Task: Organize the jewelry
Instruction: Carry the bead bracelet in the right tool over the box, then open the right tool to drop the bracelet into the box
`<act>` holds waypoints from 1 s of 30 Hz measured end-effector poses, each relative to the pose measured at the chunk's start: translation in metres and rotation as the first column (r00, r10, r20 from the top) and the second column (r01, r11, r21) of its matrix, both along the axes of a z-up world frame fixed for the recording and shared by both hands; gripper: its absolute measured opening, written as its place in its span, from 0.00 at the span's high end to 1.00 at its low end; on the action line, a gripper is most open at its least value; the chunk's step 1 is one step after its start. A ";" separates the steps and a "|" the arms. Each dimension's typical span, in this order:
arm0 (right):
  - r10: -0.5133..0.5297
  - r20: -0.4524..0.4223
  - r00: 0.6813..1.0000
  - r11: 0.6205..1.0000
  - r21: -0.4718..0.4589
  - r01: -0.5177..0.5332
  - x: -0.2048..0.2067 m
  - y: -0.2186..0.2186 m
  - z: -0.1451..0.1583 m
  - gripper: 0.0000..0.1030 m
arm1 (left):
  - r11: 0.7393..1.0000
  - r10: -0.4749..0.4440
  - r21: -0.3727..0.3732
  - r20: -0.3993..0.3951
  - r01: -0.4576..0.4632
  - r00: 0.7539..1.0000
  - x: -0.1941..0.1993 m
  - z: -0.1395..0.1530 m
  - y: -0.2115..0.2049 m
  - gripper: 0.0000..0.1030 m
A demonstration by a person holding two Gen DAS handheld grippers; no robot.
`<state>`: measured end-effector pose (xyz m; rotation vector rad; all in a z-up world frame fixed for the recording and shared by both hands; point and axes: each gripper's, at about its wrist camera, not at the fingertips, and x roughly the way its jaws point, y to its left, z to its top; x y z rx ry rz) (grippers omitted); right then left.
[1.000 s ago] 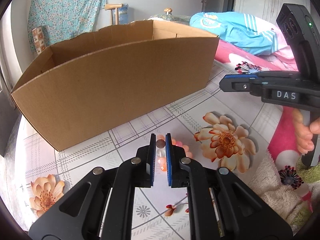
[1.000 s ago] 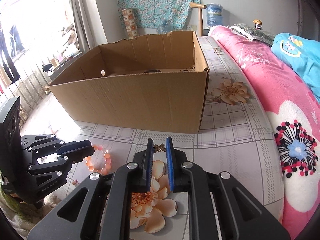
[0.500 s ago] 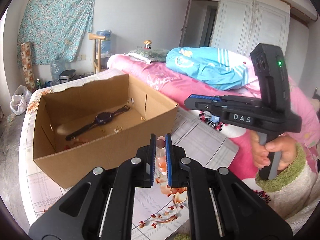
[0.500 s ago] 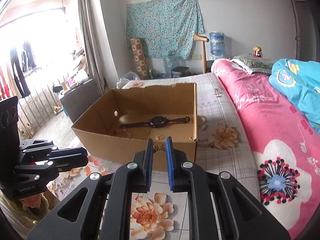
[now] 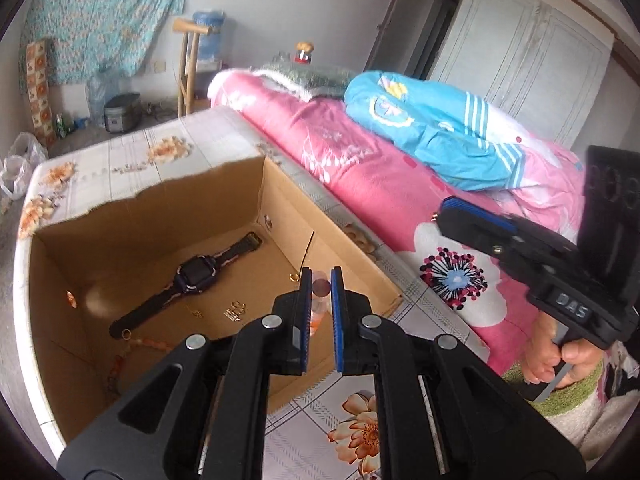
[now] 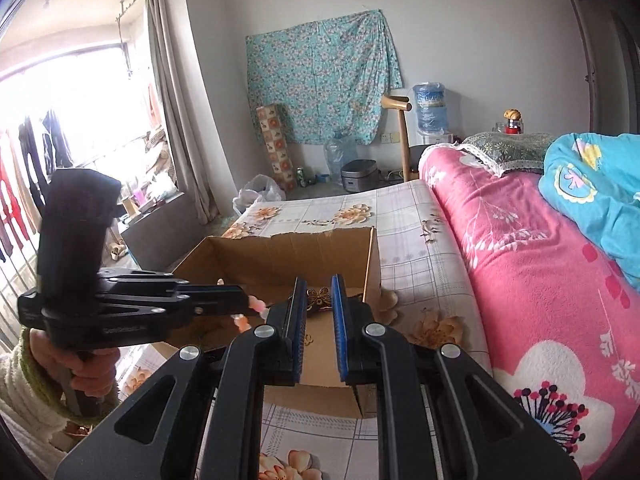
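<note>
A bedroom: a bed with a checked, flower-printed sheet (image 5: pixel 120 160), a pink blanket (image 5: pixel 380 184) along its right side and a turquoise floral cloth (image 5: pixel 100 16) hung on the far wall.

From the left wrist view, an open cardboard box (image 5: pixel 280 200) sits on the sheet. On its floor lie a dark watch (image 5: pixel 192 280), a small gold ring (image 5: pixel 295 278) near the right wall, a little gold trinket (image 5: pixel 235 311) and a string of orange beads (image 5: pixel 152 344) in the near left part. The left gripper (image 5: pixel 320 286) hangs over the box's near right corner, its fingers closed on a beaded bracelet (image 5: pixel 320 289) with pale and orange beads that trails down between the blue pads. Off to the right, the right gripper (image 5: pixel 442 216) is held by a hand (image 5: pixel 556 356) in a green cuff; it looks a bit blurred here.

From the right wrist view, the right gripper (image 6: pixel 319 296) is just above the box's (image 6: pixel 374 264) near wall, fingers clamped on a small bronze butterfly ornament (image 6: pixel 319 297). To the left, the left gripper (image 6: pixel 240 300) reaches level over the box with the bracelet's (image 6: pixel 248 314) orange beads dangling from its tip. A bright window (image 6: pixel 80 128) with curtains lies far left.
</note>
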<state>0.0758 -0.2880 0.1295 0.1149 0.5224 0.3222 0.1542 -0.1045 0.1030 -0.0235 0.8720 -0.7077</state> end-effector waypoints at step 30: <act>0.121 -0.472 0.874 0.960 -0.169 -0.224 0.140 0.069 -0.049 0.87 | 0.967 0.256 0.003 -0.002 -0.256 0.967 -0.020 -0.004 0.104 0.56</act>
